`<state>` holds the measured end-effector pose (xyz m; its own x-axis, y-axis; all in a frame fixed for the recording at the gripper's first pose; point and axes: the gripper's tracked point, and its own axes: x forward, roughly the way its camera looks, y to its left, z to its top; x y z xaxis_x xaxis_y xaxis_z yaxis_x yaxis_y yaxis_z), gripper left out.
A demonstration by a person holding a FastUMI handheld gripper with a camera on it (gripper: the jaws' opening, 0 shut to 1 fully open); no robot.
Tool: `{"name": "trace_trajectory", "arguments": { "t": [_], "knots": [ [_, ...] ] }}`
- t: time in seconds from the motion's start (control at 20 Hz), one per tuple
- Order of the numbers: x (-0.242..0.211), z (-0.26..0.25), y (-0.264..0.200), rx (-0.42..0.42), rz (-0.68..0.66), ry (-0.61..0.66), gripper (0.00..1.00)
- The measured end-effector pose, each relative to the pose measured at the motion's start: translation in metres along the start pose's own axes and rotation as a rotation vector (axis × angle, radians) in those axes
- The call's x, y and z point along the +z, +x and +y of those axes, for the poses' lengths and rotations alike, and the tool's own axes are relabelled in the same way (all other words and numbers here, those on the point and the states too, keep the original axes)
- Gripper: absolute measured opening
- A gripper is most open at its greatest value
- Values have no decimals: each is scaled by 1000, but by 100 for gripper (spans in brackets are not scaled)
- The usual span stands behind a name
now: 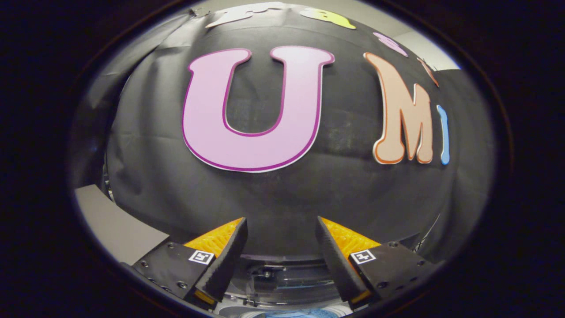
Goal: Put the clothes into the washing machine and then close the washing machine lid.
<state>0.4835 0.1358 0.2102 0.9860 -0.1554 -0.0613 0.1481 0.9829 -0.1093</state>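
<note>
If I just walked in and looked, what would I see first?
You'd first see the booth's black cloth wall, rising straight ahead beyond the fingers. Next the gripper, its two fingers spread apart with nothing between them. Low down between the fingers sits the top of the washing machine, with something pale blue at its near edge.

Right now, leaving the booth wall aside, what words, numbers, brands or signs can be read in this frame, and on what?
None can be read.
Square markers on the gripper: black-and-white code patterns, not words.
Washing machine, seen between the open, empty fingers: no print legible, too dark and blurred.
</note>
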Motion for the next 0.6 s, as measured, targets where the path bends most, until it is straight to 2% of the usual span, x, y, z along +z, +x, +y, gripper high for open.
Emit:
{"name": "trace_trajectory", "arguments": {
  "t": [0.2,0.35,0.5,0.6],
  "knots": [
    [-13,-1,10,-14,29,-35,96],
    [-16,1,13,-11,43,-3,96],
    [-23,1,15,-3,93,80,97],
    [-22,1,12,1,93,54,96]
  ]
}}
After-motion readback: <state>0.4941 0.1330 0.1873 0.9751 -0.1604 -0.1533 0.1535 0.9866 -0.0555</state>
